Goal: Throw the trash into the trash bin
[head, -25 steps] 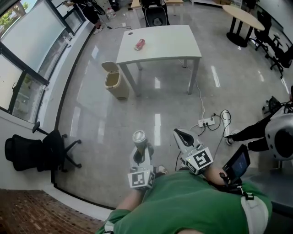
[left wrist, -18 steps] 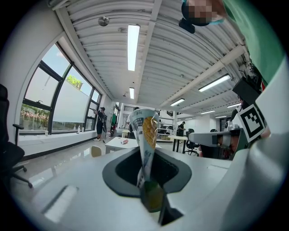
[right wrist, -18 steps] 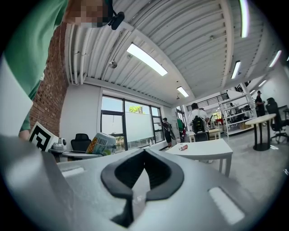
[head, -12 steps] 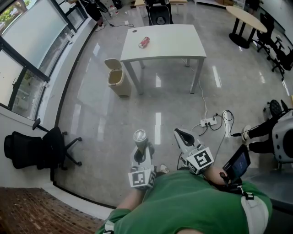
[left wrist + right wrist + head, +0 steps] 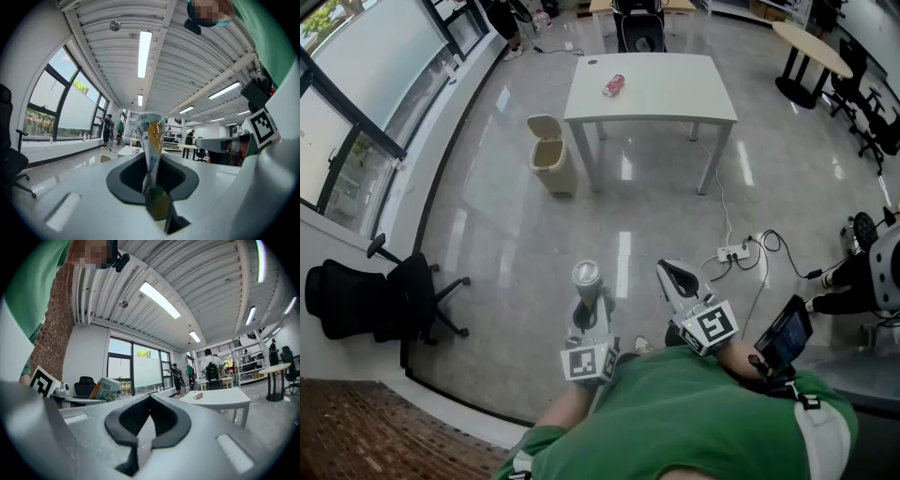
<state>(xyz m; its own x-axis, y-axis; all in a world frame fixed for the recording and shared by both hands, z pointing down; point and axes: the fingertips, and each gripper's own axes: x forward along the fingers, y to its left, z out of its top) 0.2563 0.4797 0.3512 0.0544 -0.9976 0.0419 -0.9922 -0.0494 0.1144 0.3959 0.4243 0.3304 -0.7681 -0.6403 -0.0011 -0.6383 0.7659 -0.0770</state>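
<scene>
The left gripper (image 5: 587,302) was clamped on a drink can (image 5: 586,275), held upright above the floor (image 5: 497,225). The right gripper (image 5: 675,278) was closed and empty. Well ahead, the beige trash bin (image 5: 553,155) stood just beside a white counter (image 5: 694,98) carrying a red can (image 5: 613,85).

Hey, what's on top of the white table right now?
A red can lies on the white table, plus a small dark spot near its far corner. Nothing covers the tabletop.
</scene>
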